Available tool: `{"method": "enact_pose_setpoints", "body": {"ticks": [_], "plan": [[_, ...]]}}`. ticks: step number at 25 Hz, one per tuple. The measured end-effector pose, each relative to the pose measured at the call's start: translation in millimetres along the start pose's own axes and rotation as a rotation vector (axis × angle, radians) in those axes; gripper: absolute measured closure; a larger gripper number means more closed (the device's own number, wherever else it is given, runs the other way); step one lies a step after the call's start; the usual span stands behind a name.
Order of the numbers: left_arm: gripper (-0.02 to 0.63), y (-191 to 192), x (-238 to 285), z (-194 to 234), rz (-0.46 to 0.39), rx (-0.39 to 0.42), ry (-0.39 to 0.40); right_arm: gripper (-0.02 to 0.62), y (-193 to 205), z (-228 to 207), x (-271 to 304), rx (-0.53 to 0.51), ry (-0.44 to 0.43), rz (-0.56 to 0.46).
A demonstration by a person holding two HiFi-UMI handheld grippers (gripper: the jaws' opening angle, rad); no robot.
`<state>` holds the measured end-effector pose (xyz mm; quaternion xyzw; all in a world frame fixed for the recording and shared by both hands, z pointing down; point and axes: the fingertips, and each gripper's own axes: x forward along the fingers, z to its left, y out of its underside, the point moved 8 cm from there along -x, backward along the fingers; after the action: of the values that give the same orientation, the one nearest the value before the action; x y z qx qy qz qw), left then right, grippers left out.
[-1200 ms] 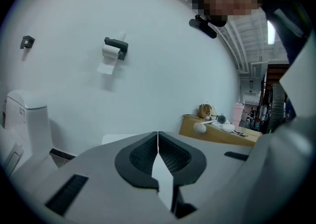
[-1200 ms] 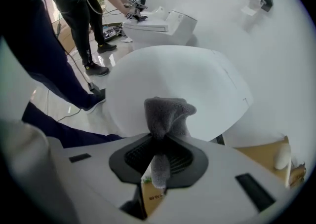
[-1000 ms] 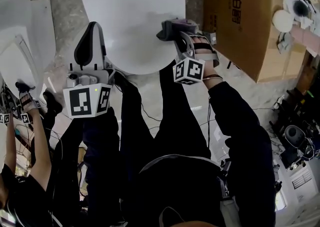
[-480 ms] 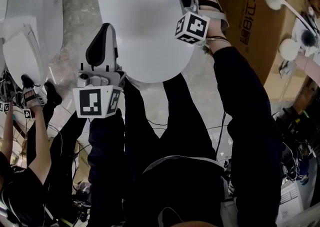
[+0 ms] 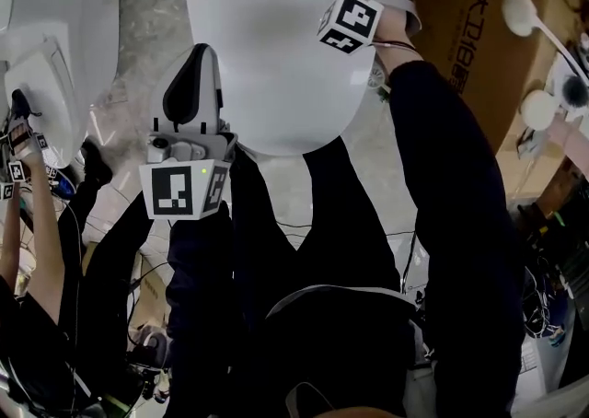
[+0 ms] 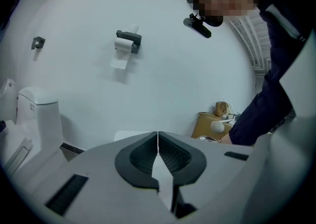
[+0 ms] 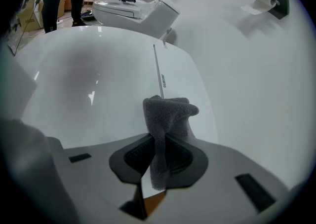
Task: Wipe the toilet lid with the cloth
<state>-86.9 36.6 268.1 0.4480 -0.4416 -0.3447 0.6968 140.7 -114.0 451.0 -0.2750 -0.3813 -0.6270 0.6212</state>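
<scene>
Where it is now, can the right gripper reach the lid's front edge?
Likely yes: right gripper holds the cloth at the rear of the toilet lid, which is bare; the left gripper hovers near its front-left edge.

Left gripper close in, jaws together; right gripper far forward, jaws tight on cloth.

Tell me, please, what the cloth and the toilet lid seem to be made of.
The cloth looks like grey microfibre or terry: nubbly, matte pile that folds limply. The toilet lid looks like hard white plastic, smooth and glossy with bright glints, though the sheen alone cannot rule out ceramic.
</scene>
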Motion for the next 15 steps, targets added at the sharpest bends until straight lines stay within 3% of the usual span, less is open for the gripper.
{"method": "enact_pose_setpoints", "body": {"ticks": [7,15], "plan": [[0.589,-1,-7,1,-0.01,-0.001,0.022,0.526,-1,32,-19,-0.042,-0.006,0.019],[0.589,4,-33,4,-0.019,0.003,0.055,0.526,-2,86,-54,-0.005,-0.05,0.047]]}}
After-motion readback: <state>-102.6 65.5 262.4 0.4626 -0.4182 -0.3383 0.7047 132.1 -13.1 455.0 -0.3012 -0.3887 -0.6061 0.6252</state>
